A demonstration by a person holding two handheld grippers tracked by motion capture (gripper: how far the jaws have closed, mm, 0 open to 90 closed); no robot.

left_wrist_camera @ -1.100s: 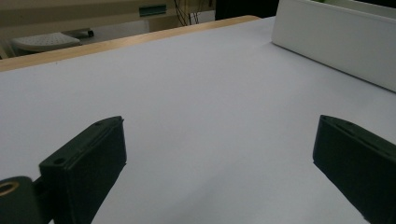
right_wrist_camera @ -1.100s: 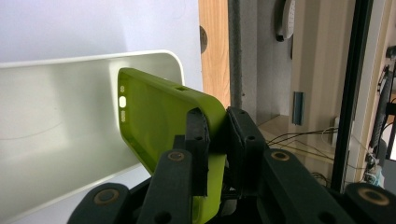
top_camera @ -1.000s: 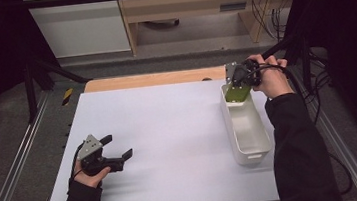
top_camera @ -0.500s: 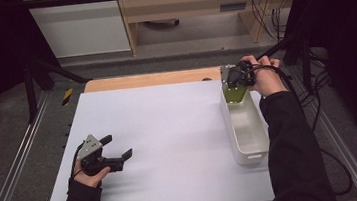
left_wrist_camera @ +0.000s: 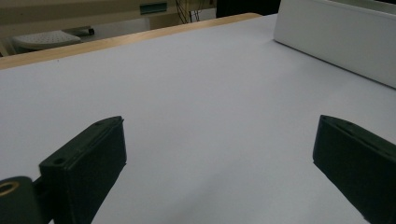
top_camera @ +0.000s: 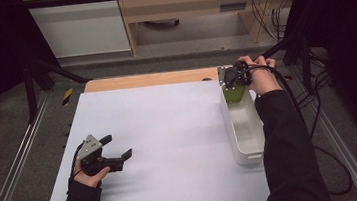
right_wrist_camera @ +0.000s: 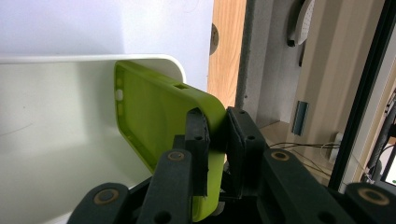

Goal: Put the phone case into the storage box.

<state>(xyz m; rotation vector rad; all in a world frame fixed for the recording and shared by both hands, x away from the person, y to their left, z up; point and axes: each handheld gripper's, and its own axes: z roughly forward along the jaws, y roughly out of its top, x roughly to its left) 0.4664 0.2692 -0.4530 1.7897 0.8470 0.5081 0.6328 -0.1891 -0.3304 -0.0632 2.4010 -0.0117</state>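
Right gripper grips the green phone case by its edge, now lower than a second ago, inside the far end of the white bin. Left gripper unchanged, jaws wide, empty, on the table.

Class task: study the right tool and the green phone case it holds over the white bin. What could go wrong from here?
1. The right tool pinches the green phone case only by one edge, so the case could twist or slip out.
2. The case hangs near the far end wall of the white bin; it might catch the rim or drop outside onto the table.
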